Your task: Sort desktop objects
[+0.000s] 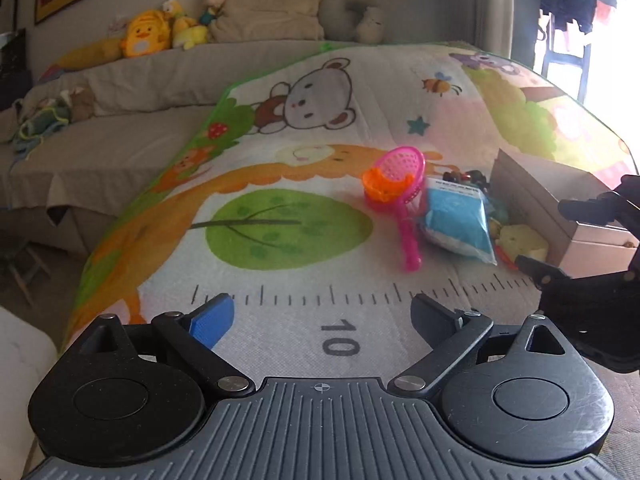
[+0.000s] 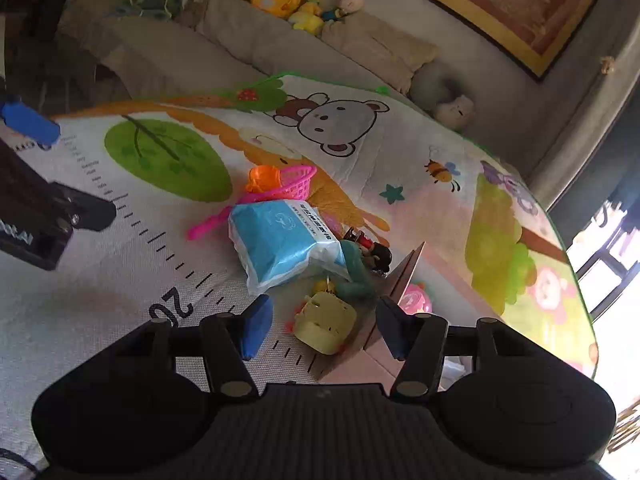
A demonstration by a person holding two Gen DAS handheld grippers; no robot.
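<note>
A pink toy sieve (image 1: 402, 184) with an orange piece (image 1: 383, 186) in it lies on the cartoon play mat (image 1: 280, 160). Beside it are a blue tissue pack (image 1: 456, 222), a pale yellow toy (image 1: 520, 240) and small dark figures (image 1: 466, 176). My left gripper (image 1: 320, 320) is open and empty, well short of them. My right gripper (image 2: 320, 324) is open just above the yellow toy (image 2: 326, 320), which sits between its fingers. The tissue pack (image 2: 280, 244), the sieve (image 2: 288, 184) and a teal toy (image 2: 356, 276) lie beyond it.
An open cardboard box (image 1: 560, 200) stands at the right of the pile, with a pink toy (image 2: 416, 300) inside. The right gripper shows at the left wrist view's right edge (image 1: 580, 240). A sofa with plush toys (image 1: 144, 36) lies behind the mat.
</note>
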